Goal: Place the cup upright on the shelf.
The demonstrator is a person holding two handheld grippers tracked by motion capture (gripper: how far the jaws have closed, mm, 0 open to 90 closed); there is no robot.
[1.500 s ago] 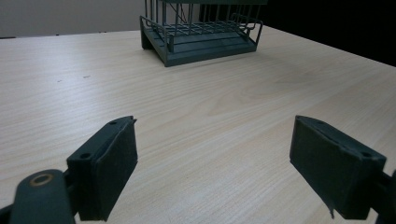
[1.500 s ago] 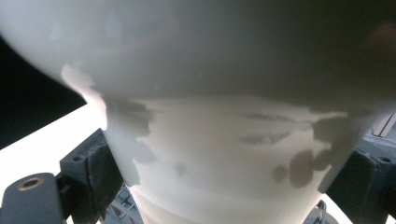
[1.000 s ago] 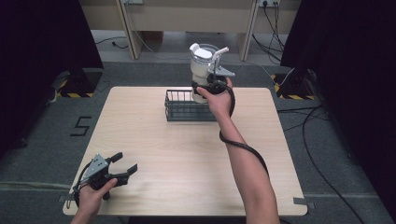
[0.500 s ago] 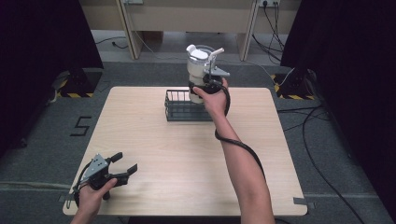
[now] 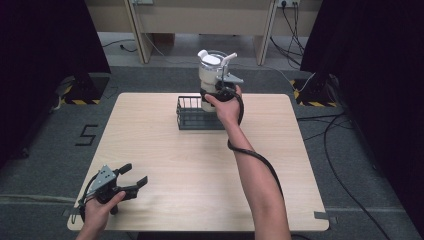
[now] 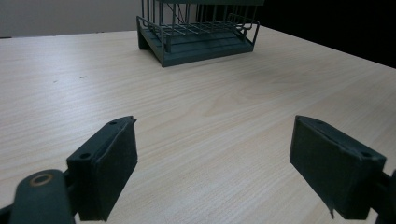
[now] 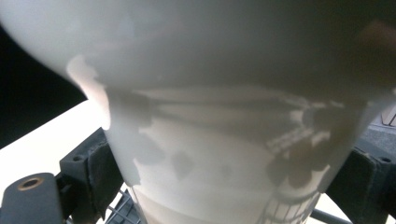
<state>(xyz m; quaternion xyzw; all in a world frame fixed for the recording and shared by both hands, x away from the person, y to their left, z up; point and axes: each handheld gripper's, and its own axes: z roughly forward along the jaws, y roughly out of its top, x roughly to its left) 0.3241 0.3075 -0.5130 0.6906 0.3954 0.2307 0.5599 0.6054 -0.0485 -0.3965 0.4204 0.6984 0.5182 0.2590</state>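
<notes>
the right gripper point(image 5: 216, 96) is clamping the lower body of a tall white plastic container with a lid and spout point(image 5: 211, 75), holding it upright above the far end of a dark green wire rack basket point(image 5: 192, 116). in the right gripper view the container's pale wall point(image 7: 224, 154) is sitting between the two black jaws, which are pressing on its two sides, with the basket's wires just below. the basket is standing at the far middle of the light wooden table point(image 5: 200, 165). the left gripper point(image 5: 131, 181) is resting low near the table's near left corner, well apart from the container, its jaws spread wide with nothing between them; in the left gripper view it is looking across bare wood toward the basket point(image 6: 198, 32).
</notes>
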